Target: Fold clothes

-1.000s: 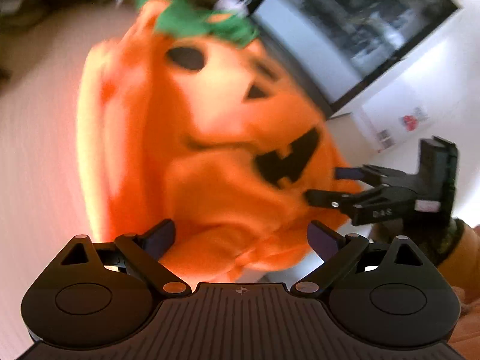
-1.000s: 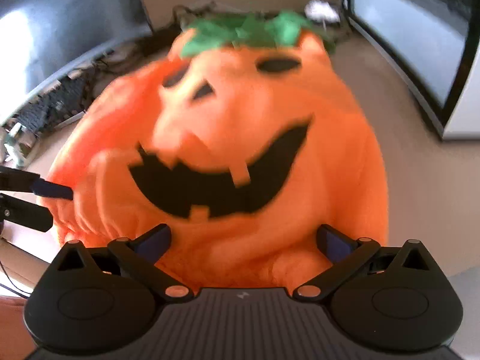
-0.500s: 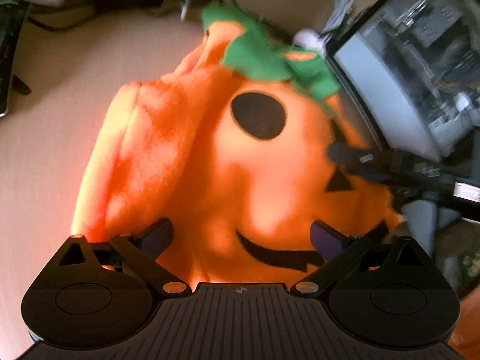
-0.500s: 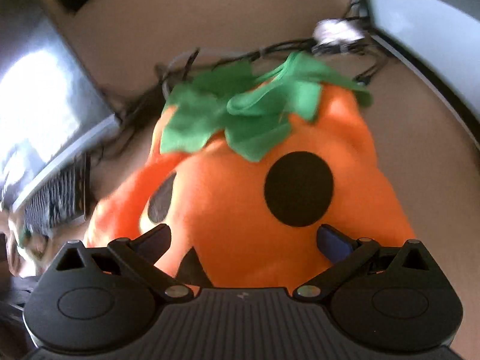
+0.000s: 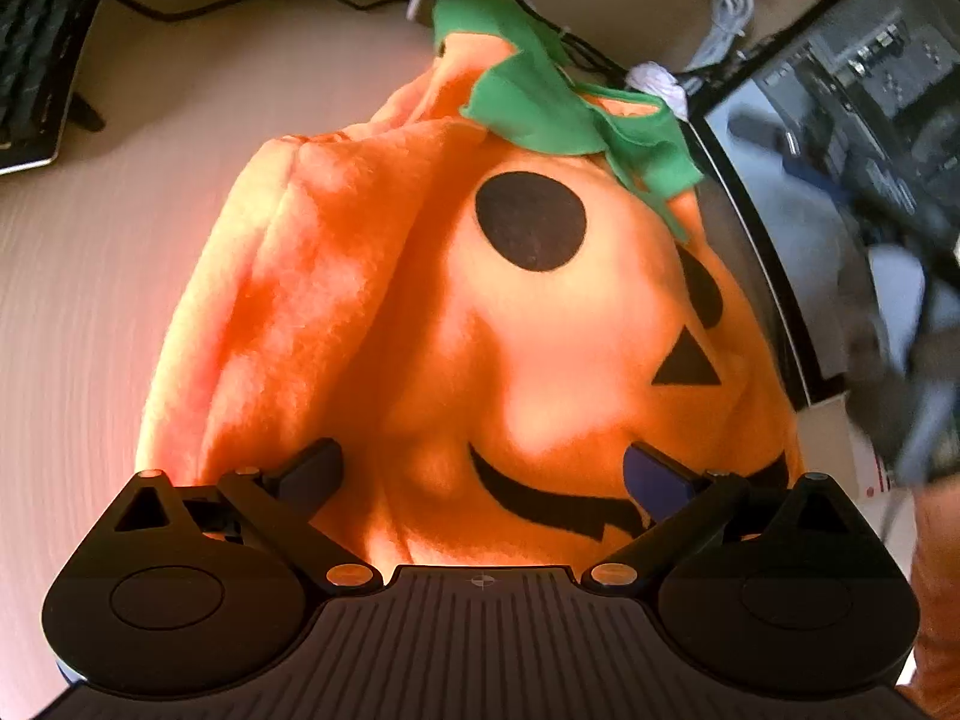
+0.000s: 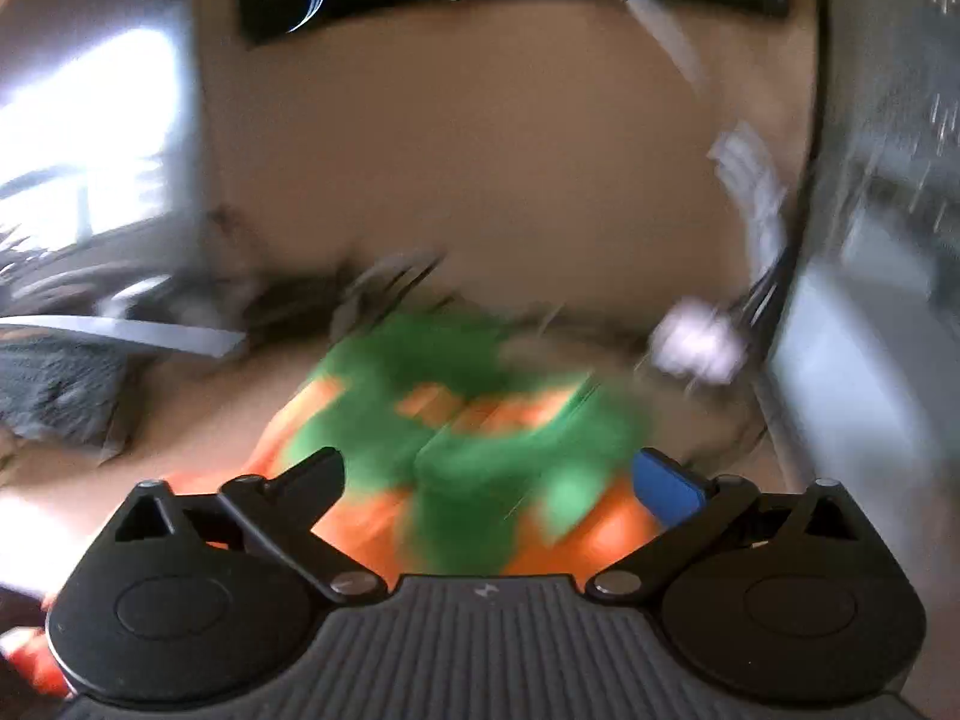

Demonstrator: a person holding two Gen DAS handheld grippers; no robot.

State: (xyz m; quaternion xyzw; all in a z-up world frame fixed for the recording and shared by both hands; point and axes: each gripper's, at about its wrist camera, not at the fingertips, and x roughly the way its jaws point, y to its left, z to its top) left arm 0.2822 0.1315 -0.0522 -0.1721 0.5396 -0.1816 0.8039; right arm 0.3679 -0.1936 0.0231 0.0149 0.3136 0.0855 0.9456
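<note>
An orange pumpkin costume with a black face and a green leaf collar lies bunched on the pale table. My left gripper is open and empty, its fingers spread just above the costume's near edge by the mouth. My right gripper is open and empty over the collar end; that view is blurred by motion. The right gripper shows as a grey blur at the right edge of the left wrist view.
A keyboard lies at the far left. Cables and a white plug sit behind the costume. A computer case with a glass side stands close on the right. A monitor is at the left.
My right gripper has swept forward along the costume from the mouth to the green collar and is still moving fast. My left gripper has shifted slightly closer over the face. Both stayed open.
</note>
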